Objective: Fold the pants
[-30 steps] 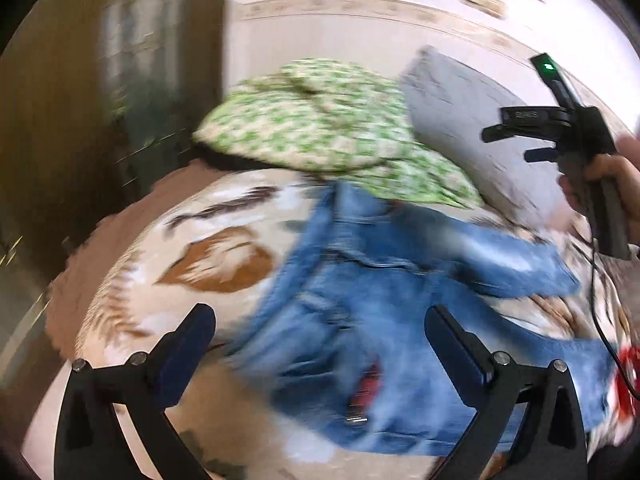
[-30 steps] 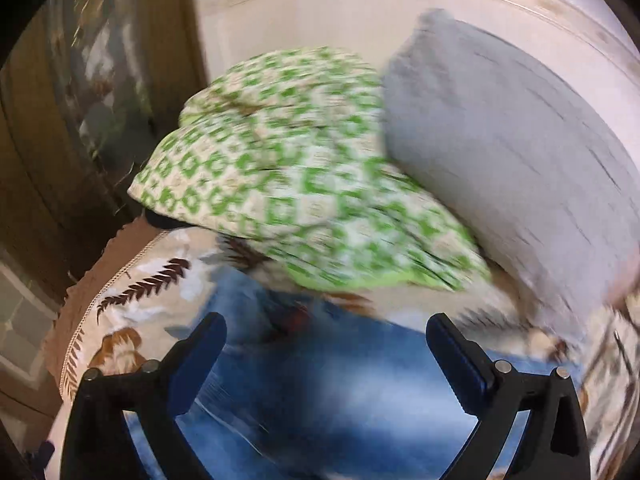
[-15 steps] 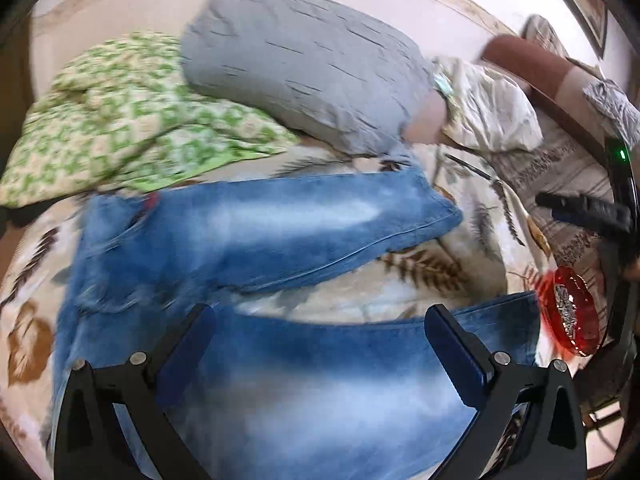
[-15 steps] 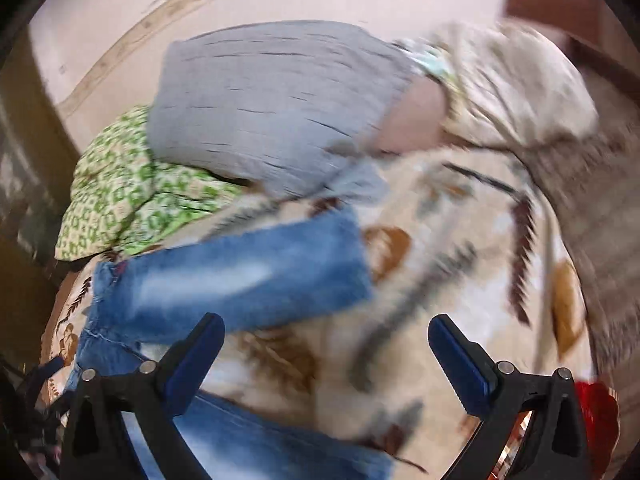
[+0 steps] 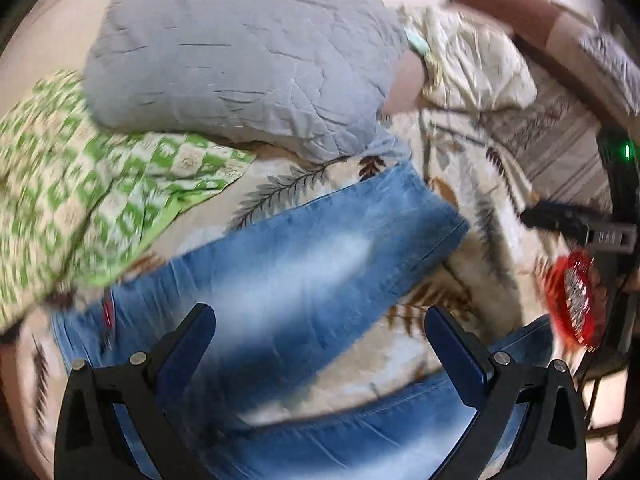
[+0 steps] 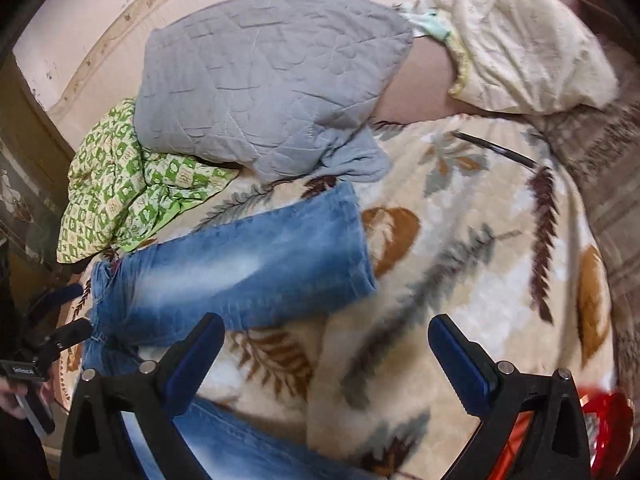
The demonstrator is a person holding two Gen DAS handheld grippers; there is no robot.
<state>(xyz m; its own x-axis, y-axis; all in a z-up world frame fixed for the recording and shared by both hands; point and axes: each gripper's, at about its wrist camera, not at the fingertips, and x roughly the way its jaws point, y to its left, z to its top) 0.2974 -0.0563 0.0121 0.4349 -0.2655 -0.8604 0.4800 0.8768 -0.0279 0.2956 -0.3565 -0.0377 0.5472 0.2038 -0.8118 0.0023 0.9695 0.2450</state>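
The blue jeans (image 6: 248, 264) lie spread on a cream blanket (image 6: 460, 264) printed with brown and grey leaves, which covers the bed. One leg reaches toward the far edge of the bed, its hem ending just short of a grey quilted pillow (image 6: 272, 80); the other leg (image 5: 360, 432) runs along the near edge, under both grippers. The waist end lies at the left side of the bed, beside a green-and-white checked cloth (image 6: 124, 192) that is tucked partly under the grey pillow. A cream pillow (image 6: 520, 48) sits at the far right corner, touching the grey one's bare end. A thin dark pen-like object (image 6: 496, 152) rests on the blanket near the cream pillow, well apart from the jeans. A red item (image 5: 576, 300) lies at the bed's right edge, just beside the near leg's hem. The left gripper (image 5: 320, 356) hangs over the jeans with its jaws wide apart, holding nothing. The right gripper (image 6: 326, 364) hangs over bare blanket between the two legs, jaws likewise spread and empty
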